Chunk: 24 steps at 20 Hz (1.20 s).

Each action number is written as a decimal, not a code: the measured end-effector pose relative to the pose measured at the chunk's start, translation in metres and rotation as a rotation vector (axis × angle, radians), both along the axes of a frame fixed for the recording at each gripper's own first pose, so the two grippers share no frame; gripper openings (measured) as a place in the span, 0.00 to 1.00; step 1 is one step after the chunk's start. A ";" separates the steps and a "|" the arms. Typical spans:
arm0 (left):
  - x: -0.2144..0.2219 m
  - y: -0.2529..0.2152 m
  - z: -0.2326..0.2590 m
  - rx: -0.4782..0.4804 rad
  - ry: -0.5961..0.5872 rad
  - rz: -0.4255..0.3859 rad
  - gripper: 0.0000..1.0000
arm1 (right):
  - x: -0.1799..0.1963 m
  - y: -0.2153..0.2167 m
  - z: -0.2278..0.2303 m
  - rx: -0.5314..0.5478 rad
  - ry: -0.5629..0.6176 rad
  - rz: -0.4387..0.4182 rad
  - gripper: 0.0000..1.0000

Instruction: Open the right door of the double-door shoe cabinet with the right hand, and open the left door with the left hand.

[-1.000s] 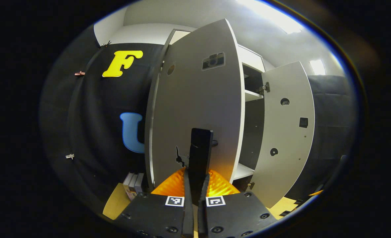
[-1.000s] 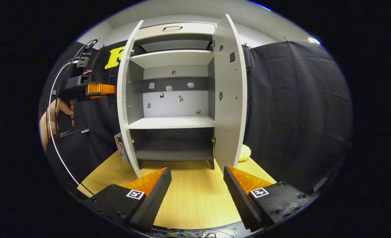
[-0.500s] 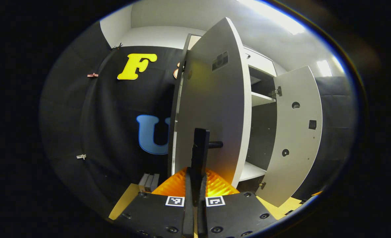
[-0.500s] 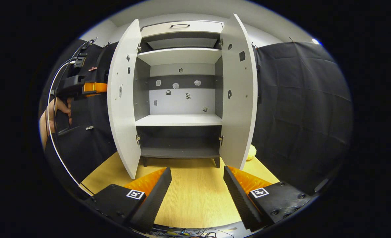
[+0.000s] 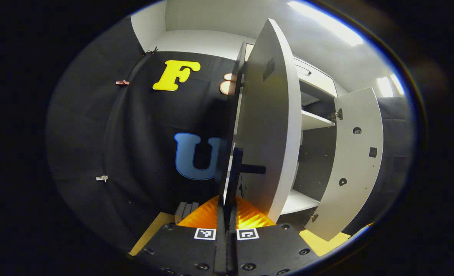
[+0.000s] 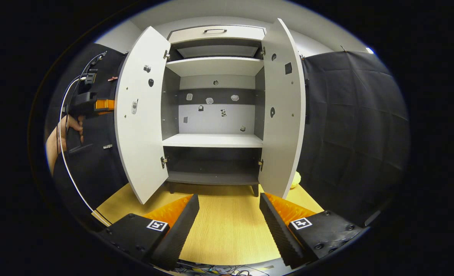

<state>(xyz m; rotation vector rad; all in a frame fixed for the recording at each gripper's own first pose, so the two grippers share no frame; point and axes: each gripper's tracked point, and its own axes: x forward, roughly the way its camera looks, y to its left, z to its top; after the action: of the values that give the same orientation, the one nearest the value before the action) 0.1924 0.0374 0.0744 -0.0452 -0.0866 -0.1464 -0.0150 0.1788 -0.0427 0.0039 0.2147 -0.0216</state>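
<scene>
The white shoe cabinet (image 6: 215, 140) stands with both doors swung outward and its shelves bare. In the right gripper view its left door (image 6: 140, 115) angles out to the left and its right door (image 6: 282, 115) to the right. My right gripper (image 6: 229, 212) hangs open low over the wooden floor, in front of the cabinet and apart from it. Beyond the left door, a hand (image 6: 58, 134) holds my left gripper (image 6: 96, 104). In the left gripper view that gripper (image 5: 229, 203) is shut on the dark bar handle (image 5: 234, 172) of the left door (image 5: 273, 126), seen nearly edge-on. Farther off stands the right door (image 5: 355, 161).
The cabinet rests on a light wooden floor (image 6: 227, 234). Some flat boxes (image 5: 186, 209) lean by its left side. A yellow object (image 6: 296, 178) lies behind the right door. Cables (image 6: 219, 270) trail along the near edge. Black cloth walls close both sides.
The left door has swung farther open, drawn by my left gripper on its handle. My right gripper stays open and in place; the right door holds its angle.
</scene>
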 end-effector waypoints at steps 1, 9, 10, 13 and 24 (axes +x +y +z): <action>0.001 0.007 -0.001 0.021 -0.001 0.012 0.05 | 0.000 -0.003 0.000 -0.002 -0.002 -0.004 1.00; -0.023 0.010 -0.007 0.023 0.035 0.044 0.05 | 0.014 -0.028 0.021 -0.004 -0.036 -0.058 1.00; -0.026 0.009 -0.008 0.017 0.036 0.046 0.05 | 0.016 -0.032 0.026 -0.007 -0.045 -0.065 1.00; -0.041 0.002 -0.013 0.001 0.049 0.074 0.05 | 0.024 -0.037 0.036 -0.005 -0.063 -0.077 1.00; -0.077 -0.018 -0.031 0.135 0.053 0.111 0.23 | 0.033 -0.017 0.075 0.040 -0.126 -0.045 1.00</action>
<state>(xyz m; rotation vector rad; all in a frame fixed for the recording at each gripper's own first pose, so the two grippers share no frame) 0.1155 0.0195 0.0429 0.0898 -0.0263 -0.0394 0.0176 0.1619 0.0319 0.0498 0.0887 -0.0616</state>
